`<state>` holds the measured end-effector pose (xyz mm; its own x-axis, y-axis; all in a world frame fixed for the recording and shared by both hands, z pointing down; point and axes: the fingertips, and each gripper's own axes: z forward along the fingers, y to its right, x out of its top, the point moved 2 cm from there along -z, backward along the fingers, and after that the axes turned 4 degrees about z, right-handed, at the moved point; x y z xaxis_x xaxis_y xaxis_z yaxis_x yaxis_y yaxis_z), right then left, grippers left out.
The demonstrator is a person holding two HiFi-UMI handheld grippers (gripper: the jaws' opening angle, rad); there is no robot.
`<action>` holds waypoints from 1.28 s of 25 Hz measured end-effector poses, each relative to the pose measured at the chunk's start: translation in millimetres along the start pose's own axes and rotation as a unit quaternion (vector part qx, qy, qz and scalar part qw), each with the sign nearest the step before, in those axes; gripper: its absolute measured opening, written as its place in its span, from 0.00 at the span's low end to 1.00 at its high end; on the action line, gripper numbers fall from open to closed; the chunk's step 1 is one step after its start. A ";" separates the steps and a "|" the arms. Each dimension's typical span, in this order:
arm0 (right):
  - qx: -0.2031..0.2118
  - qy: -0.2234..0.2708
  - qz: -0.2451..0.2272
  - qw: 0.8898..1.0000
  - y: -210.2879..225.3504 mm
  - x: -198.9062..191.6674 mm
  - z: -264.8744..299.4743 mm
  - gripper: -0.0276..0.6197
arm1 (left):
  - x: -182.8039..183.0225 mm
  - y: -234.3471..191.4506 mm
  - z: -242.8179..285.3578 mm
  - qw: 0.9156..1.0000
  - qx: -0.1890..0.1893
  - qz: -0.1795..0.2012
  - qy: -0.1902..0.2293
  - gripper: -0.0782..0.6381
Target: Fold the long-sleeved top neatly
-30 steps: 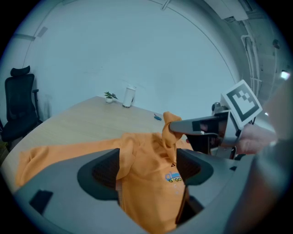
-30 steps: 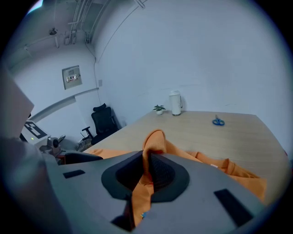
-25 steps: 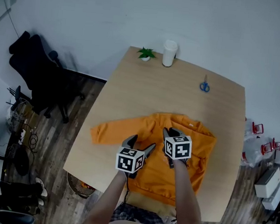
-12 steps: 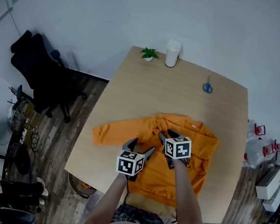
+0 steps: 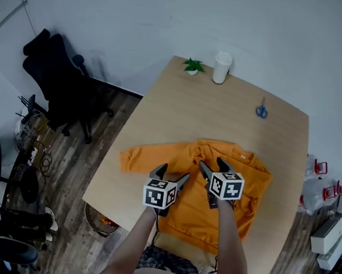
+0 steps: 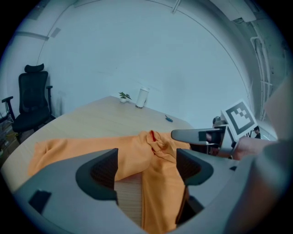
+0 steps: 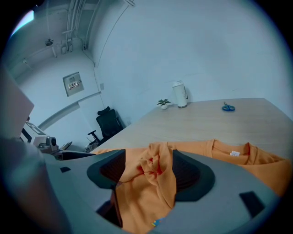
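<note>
Lying rumpled on the bench's [image 5: 222,108] near half, the orange top [image 5: 193,217] looks soft and limp; pinch a sleeve cuff or hem corner. The left gripper [image 5: 175,171] stands spread; the right gripper [image 5: 212,162] has just been opening, bunched fabric seemingly loose between its jaws.

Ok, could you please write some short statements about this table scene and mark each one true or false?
1. The orange top lies on the wooden table. True.
2. The blue scissors lie on the top. False: they lie on bare wood, apart from it.
3. The white cup stands beside the small plant. True.
4. The left gripper has its fingers shut on a sleeve. False: they stand apart, with cloth lying between them.
5. Bunched cloth stands between the fingers of the right gripper. True.
</note>
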<state>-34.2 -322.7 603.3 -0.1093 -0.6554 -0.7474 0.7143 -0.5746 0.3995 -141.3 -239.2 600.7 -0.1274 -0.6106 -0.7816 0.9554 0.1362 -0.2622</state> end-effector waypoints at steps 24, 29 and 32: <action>0.116 -0.047 -0.126 0.984 -167.7 -7.7 78.6 0.52 | -43.3 -189.0 -98.2 0.972 0.201 -0.119 0.011 0.65; 0.114 -0.055 -0.131 0.983 -168.5 -19.2 80.8 0.52 | -65.1 -215.0 -90.9 0.964 0.227 -0.138 -0.020 0.59; 0.109 -0.061 -0.133 0.983 -163.5 -23.8 80.6 0.51 | -77.9 -222.9 -82.3 0.962 0.231 -0.144 -0.035 0.55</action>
<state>-204.1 -252.7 598.5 -0.3629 -0.5143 -0.7770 0.4853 -0.8162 0.3136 -366.2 -157.7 673.5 -0.4014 -0.6239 -0.6705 0.9016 -0.3981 -0.1694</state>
